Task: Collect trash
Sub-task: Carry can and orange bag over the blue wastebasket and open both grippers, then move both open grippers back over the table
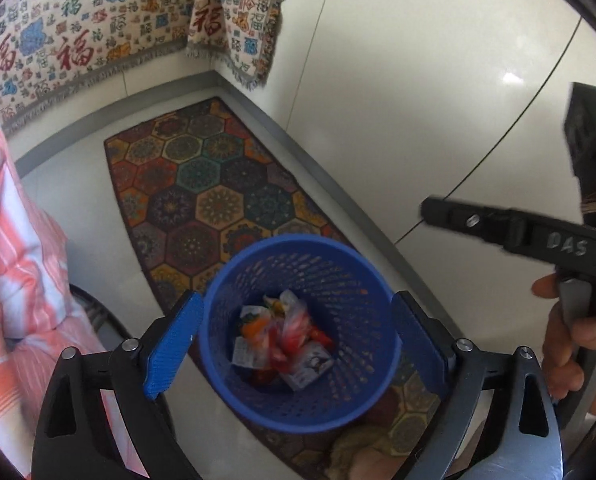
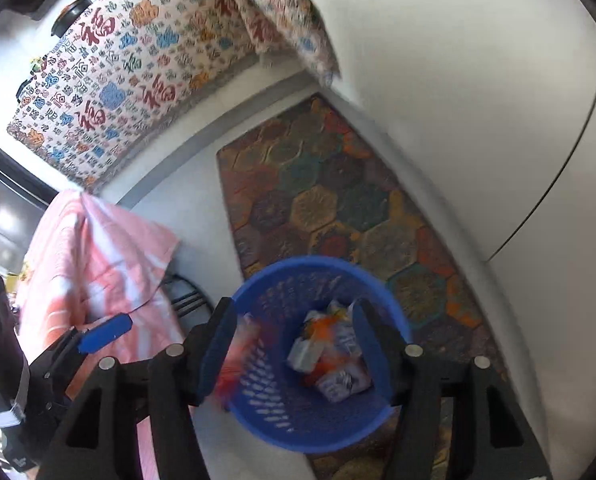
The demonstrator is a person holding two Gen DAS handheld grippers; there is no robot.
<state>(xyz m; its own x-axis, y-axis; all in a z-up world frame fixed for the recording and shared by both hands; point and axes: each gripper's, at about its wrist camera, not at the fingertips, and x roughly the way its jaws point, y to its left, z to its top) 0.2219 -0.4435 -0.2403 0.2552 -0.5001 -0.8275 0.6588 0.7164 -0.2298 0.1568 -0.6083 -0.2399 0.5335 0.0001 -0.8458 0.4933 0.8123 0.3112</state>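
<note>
**Wrappers in the blue basket, both grippers above it**

While the blue plastic waste basket point(image 1: 300, 332) stands on the hexagon-patterned rug point(image 1: 202, 196), a heap of crumpled snack wrappers point(image 1: 286, 344) lies at its bottom, white, red and orange; their print is too small to read. In the right wrist view a blurred red-and-white wrapper point(image 2: 234, 360) shows at the basket's rim beside the right gripper's left finger; whether it touches the pad cannot be told.

Raised letters "DAS" are readable on the right gripper's body in the left wrist view, where a green light glows on the black unit above it. A fringed cream throw point(image 1: 78, 40) hanging behind the rug bears repeated red and blue "福" characters.

Seen from its own camera, the left gripper point(image 1: 298, 340) points down over the basket, its jaws spread wide to either side of the rim and holding nothing. Over the same basket, the right gripper point(image 2: 290, 356) also has its jaws spread. A bare hand point(image 1: 570, 340) grips its handle. Beside the rug hangs a pink-and-white striped cloth point(image 1: 14, 240), over a white tiled floor point(image 1: 418, 100).
</note>
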